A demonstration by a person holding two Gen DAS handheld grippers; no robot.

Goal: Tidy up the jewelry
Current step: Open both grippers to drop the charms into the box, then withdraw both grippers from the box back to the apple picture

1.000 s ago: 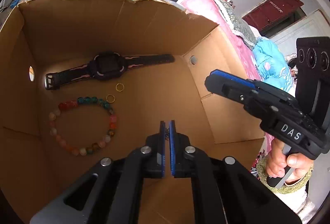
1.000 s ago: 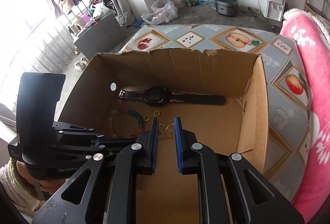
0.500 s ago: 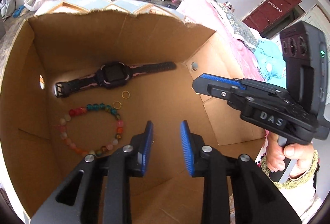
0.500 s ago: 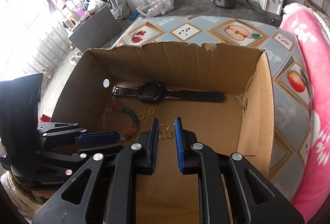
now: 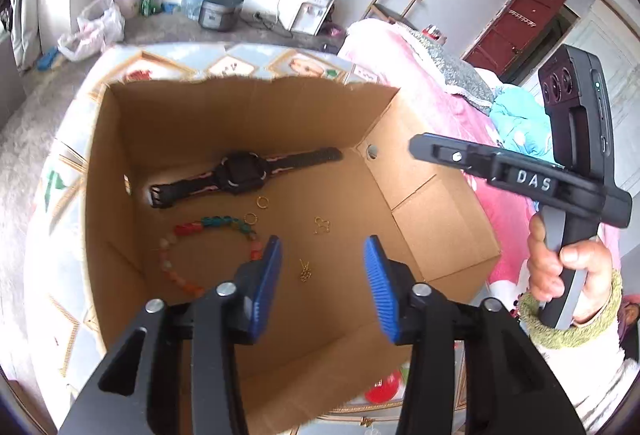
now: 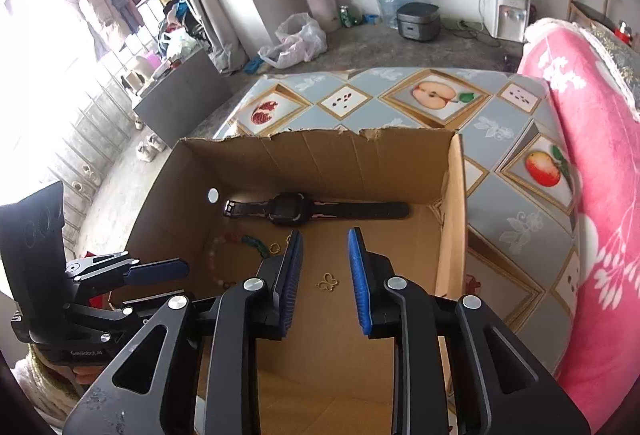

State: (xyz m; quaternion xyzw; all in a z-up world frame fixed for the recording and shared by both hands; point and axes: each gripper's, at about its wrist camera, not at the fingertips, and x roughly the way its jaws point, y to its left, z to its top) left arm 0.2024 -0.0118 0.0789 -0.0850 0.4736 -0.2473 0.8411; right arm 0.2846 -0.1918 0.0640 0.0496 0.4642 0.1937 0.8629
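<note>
Both grippers' jaws have just been opening, gripping nothing: left gripper above gold pendant, right gripper above butterfly charm in cardboard box.

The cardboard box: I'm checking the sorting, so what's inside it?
Inside the cardboard box lie a black watch, a bead bracelet, two small gold rings and two gold charms. The left gripper covers part of the bracelet and the near floor.
</note>
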